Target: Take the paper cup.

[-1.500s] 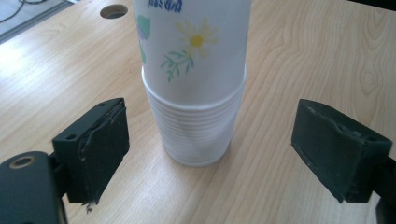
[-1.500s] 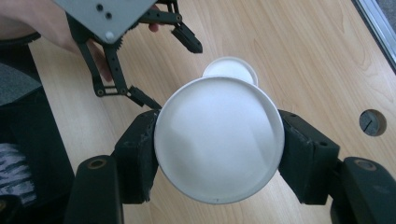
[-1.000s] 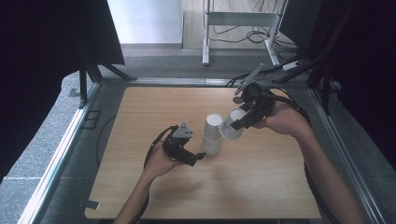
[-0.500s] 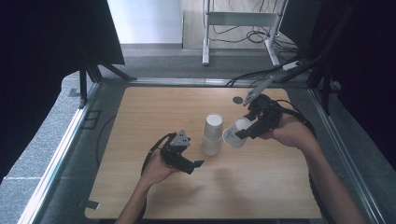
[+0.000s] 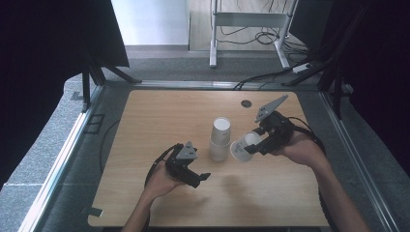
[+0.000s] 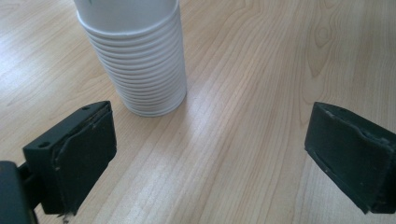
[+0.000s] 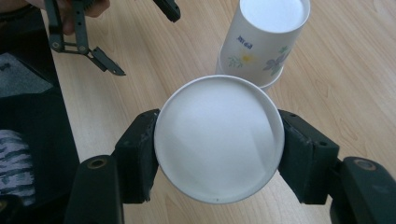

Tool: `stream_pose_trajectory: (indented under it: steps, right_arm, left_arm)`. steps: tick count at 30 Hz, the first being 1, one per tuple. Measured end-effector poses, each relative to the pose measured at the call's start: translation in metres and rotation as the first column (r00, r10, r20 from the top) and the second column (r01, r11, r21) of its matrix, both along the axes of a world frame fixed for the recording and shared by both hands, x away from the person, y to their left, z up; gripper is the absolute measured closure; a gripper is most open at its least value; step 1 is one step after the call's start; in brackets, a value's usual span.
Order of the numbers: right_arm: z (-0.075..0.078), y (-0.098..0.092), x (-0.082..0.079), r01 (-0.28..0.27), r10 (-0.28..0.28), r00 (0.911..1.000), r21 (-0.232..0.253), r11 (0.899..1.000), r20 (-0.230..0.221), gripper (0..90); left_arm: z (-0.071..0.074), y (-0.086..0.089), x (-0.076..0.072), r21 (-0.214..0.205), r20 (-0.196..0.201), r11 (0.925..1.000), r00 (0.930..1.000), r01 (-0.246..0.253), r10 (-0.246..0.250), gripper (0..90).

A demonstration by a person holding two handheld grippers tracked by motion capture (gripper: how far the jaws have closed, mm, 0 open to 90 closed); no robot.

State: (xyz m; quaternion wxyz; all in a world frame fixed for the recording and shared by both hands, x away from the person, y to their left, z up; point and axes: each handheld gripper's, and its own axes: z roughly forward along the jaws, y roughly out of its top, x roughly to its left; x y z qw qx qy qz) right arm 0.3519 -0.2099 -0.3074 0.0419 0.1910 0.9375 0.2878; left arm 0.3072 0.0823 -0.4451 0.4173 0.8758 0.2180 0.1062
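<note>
White paper cup pulled clear of the stack, held just right of it above the table.

The right gripper clamps the cup by its sides, jaws pressed against the wall, bottom toward its camera; tipped sideways like this, it looks ready to be set down apart. The left gripper sits beside the stack's base, jaws having just spread wide with nothing between them, likely done steadying the upside-down stack while one cup came off.
</note>
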Motion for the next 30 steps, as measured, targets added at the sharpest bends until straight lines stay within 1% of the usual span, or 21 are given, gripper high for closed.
stream_pose_trajectory:
  steps: [1,2,6,7,9,10,15,24,26,27,30]
  right_arm:
    - [-0.004,-0.002,-0.001,-0.001,0.001,1.0000,0.009,1.000,0.003,35.2]
    - [-0.004,-0.002,-0.001,-0.001,0.001,1.0000,0.009,1.000,0.003,35.2]
    - [-0.015,-0.006,-0.004,-0.004,0.004,1.0000,0.037,0.999,0.005,35.3]
    - [-0.015,-0.006,-0.004,-0.004,0.004,1.0000,0.037,0.999,0.005,35.3]
    - [-0.024,-0.009,-0.006,-0.008,0.007,1.0000,0.057,0.998,0.005,35.3]
    - [-0.024,-0.009,-0.006,-0.008,0.007,1.0000,0.057,0.998,0.005,35.3]
    - [-0.039,-0.013,-0.009,-0.021,0.019,0.9996,0.089,0.996,0.020,35.3]
    - [-0.060,-0.012,-0.012,-0.052,0.046,0.9982,0.151,0.987,0.037,35.4]
    - [-0.068,-0.011,-0.012,-0.058,0.052,0.9978,0.166,0.984,0.041,35.5]
    - [-0.068,-0.011,-0.012,-0.058,0.052,0.9978,0.166,0.984,0.041,35.5]
    - [-0.076,-0.011,-0.013,-0.061,0.054,0.9977,0.192,0.980,0.041,35.5]
  left_arm:
    - [0.000,0.000,-0.001,-0.002,0.000,1.0000,1.0000,0.002,-0.002,2.2]
    - [-0.001,-0.001,-0.002,-0.005,0.000,1.0000,1.0000,0.004,-0.004,2.2]
    - [-0.002,-0.002,-0.004,0.000,0.004,0.9999,0.9999,0.010,-0.010,2.1]
    - [-0.002,-0.002,-0.005,0.003,0.003,0.9999,0.9999,0.012,-0.012,2.1]
    - [-0.002,-0.002,-0.005,0.006,-0.004,0.9999,0.9999,0.016,-0.016,1.8]
    - [-0.003,-0.003,-0.006,0.004,-0.007,0.9998,0.9998,0.017,-0.017,1.8]
    - [-0.006,-0.004,-0.007,-0.003,-0.023,0.9995,0.9992,0.033,-0.033,1.1]
    - [-0.009,-0.004,-0.011,-0.014,-0.029,0.9975,0.9971,0.070,-0.070,0.0]
    - [-0.009,-0.004,-0.011,-0.016,-0.035,0.9966,0.9960,0.081,-0.081,0.0]
    - [-0.009,-0.004,-0.011,-0.016,-0.035,0.9966,0.9960,0.081,-0.081,0.0]
    - [-0.010,-0.004,-0.012,-0.018,-0.042,0.9956,0.9949,0.092,-0.092,0.0]
